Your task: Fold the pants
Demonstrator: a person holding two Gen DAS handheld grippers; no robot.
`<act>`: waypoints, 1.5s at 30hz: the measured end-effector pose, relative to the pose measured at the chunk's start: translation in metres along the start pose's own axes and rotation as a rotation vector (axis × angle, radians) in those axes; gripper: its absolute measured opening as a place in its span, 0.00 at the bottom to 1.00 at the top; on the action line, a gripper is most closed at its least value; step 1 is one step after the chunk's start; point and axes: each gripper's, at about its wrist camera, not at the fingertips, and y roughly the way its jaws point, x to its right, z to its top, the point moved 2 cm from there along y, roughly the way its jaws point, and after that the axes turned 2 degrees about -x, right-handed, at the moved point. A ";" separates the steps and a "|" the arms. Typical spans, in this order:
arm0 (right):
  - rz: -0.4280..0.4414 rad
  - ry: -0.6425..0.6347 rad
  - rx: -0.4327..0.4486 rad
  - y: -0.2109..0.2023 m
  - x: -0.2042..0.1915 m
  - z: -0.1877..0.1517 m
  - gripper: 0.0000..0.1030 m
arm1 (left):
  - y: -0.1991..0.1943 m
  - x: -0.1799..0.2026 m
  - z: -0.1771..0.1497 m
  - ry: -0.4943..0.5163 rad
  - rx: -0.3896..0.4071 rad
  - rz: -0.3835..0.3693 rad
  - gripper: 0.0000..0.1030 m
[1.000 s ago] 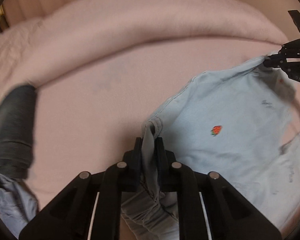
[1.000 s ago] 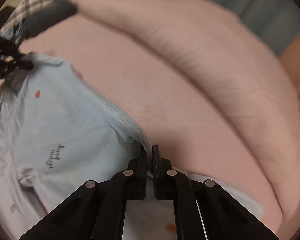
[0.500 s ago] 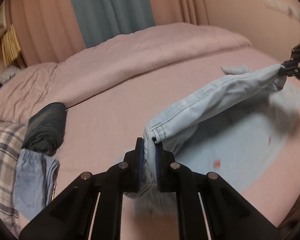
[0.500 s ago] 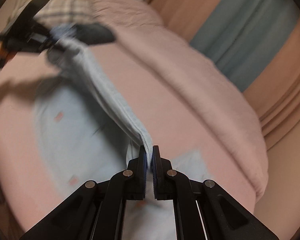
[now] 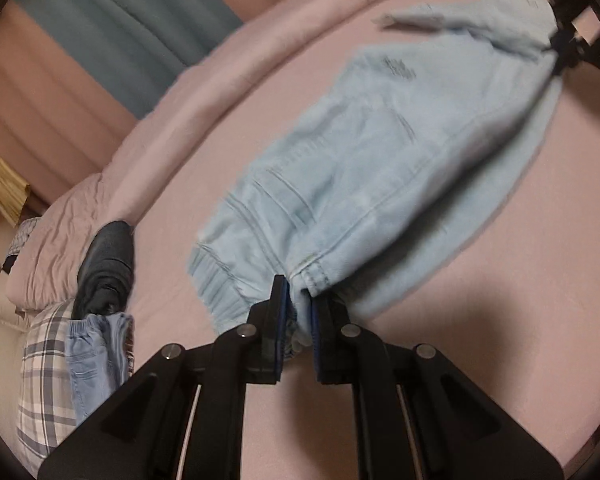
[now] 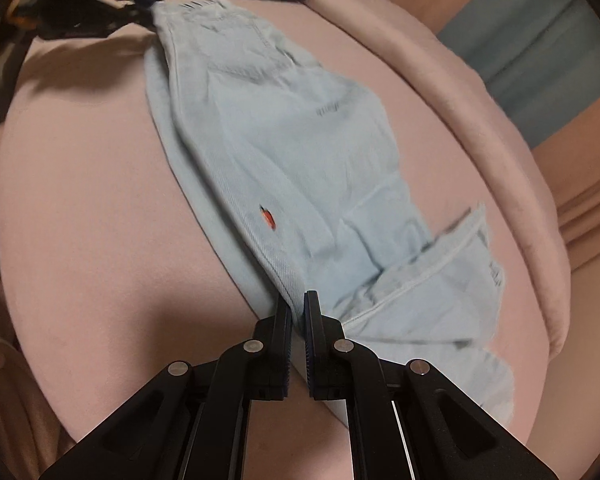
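Light blue denim pants (image 5: 380,168) hang stretched between my two grippers above the pink bed (image 5: 500,320). My left gripper (image 5: 298,300) is shut on the elastic waistband end. My right gripper (image 6: 298,308) is shut on the folded edge near the leg hems, and it shows at the top right of the left wrist view (image 5: 564,52). The pants (image 6: 284,148) carry a small red patch (image 6: 267,216) and dark lettering. The left gripper appears at the top left of the right wrist view (image 6: 140,4).
A rolled dark garment (image 5: 106,268), folded blue jeans (image 5: 92,356) and a plaid cloth (image 5: 40,380) lie at the bed's left side. A pink duvet ridge (image 5: 228,76) runs along the far side. Curtains (image 5: 112,32) hang behind.
Both grippers have lifted and swung the pants over, so the garment now hangs doubled along its length between them. The view has tilted and moved over the bed.
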 end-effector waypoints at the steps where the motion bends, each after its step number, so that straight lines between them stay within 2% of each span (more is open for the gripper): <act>1: 0.014 0.029 -0.023 0.009 0.002 -0.002 0.05 | 0.005 0.007 -0.003 0.023 -0.015 -0.002 0.10; 3: 0.034 0.080 -0.028 0.017 0.006 -0.010 0.07 | 0.001 0.017 -0.005 0.067 -0.014 0.023 0.12; 4: 0.039 0.102 -0.029 0.015 0.009 -0.010 0.09 | -0.003 0.019 -0.007 0.080 -0.012 0.036 0.17; 5: 0.056 0.127 -0.035 0.010 0.012 -0.010 0.18 | -0.005 0.019 -0.010 0.082 -0.022 0.033 0.35; 6: 0.088 0.158 -0.042 0.006 0.016 -0.012 0.26 | -0.007 0.018 -0.015 0.083 -0.038 0.018 0.48; 7: 0.154 0.218 -0.040 -0.002 0.024 -0.014 0.39 | -0.012 0.016 -0.021 0.079 -0.040 0.013 0.49; 8: 0.220 0.294 -0.013 -0.014 0.036 -0.016 0.45 | -0.018 0.015 -0.024 0.070 -0.043 0.011 0.49; 9: 0.261 0.347 0.015 -0.022 0.044 -0.019 0.46 | -0.023 0.010 -0.027 0.043 -0.054 -0.002 0.50; 11: 0.333 0.498 0.104 -0.040 0.076 -0.024 0.50 | -0.033 -0.007 -0.031 -0.091 -0.054 -0.064 0.50; 12: 0.339 0.574 0.139 -0.046 0.092 -0.026 0.54 | -0.036 -0.016 -0.029 -0.164 -0.050 -0.099 0.51; 13: 0.313 0.675 0.157 -0.044 0.117 -0.024 0.62 | -0.037 -0.024 -0.026 -0.236 -0.041 -0.136 0.51; 14: 0.281 0.740 0.149 -0.038 0.134 -0.022 0.64 | -0.038 -0.028 -0.023 -0.277 -0.032 -0.163 0.51; 16: 0.215 0.832 0.090 -0.011 0.168 -0.007 0.64 | -0.039 -0.033 -0.004 -0.387 0.013 -0.260 0.52; 17: 0.162 0.871 0.043 0.008 0.184 0.005 0.64 | -0.038 -0.032 0.005 -0.414 0.031 -0.294 0.54; 18: 0.137 0.891 0.015 0.019 0.190 0.012 0.64 | -0.037 -0.026 0.016 -0.438 0.050 -0.330 0.56; 21: 0.062 0.982 -0.152 0.082 0.217 0.038 0.64 | -0.021 -0.009 0.052 -0.502 0.067 -0.446 0.56; 22: 0.031 0.990 -0.236 0.107 0.223 0.043 0.57 | -0.011 0.000 0.065 -0.518 0.059 -0.491 0.56; 23: 0.023 1.011 -0.302 0.128 0.226 0.043 0.27 | -0.007 0.009 0.074 -0.521 0.054 -0.509 0.56; 24: 0.042 1.013 -0.333 0.138 0.226 0.042 0.12 | 0.001 0.017 0.081 -0.519 0.041 -0.518 0.56; 26: 0.037 1.011 -0.278 0.132 0.232 0.039 0.02 | 0.018 0.029 0.090 -0.512 -0.005 -0.529 0.55; 27: 0.032 1.022 -0.237 0.122 0.235 0.035 0.01 | 0.024 0.033 0.092 -0.508 -0.024 -0.528 0.55; 28: 0.028 1.064 -0.160 0.099 0.243 0.026 0.01 | 0.031 0.039 0.093 -0.492 -0.047 -0.512 0.55; 30: 0.051 1.156 0.055 0.040 0.259 -0.002 0.02 | 0.032 0.043 0.094 -0.465 -0.047 -0.494 0.55; 31: 0.029 1.205 0.159 0.001 0.266 -0.026 0.02 | 0.031 0.044 0.095 -0.459 -0.044 -0.487 0.55; 33: 0.029 1.280 0.288 -0.045 0.267 -0.069 0.02 | 0.029 0.043 0.096 -0.470 -0.035 -0.488 0.55; 34: 0.049 1.343 0.322 -0.060 0.264 -0.100 0.02 | 0.030 0.041 0.097 -0.491 -0.034 -0.509 0.55; 35: 0.076 1.404 0.326 -0.064 0.257 -0.132 0.02 | 0.031 0.040 0.097 -0.512 -0.038 -0.517 0.55; 36: 0.092 1.433 0.314 -0.057 0.256 -0.148 0.02 | 0.032 0.039 0.094 -0.519 -0.043 -0.516 0.55; 37: 0.106 1.489 0.263 -0.040 0.245 -0.178 0.03 | 0.033 0.040 0.094 -0.522 -0.049 -0.513 0.55; 41: 0.222 1.666 0.079 0.035 0.210 -0.242 0.04 | 0.033 0.047 0.100 -0.476 -0.071 -0.466 0.55; 43: 0.305 1.766 0.203 0.046 0.205 -0.259 0.04 | 0.034 0.050 0.102 -0.464 -0.084 -0.454 0.55; 45: 0.375 1.817 0.254 0.050 0.210 -0.267 0.09 | 0.034 0.052 0.102 -0.467 -0.098 -0.450 0.55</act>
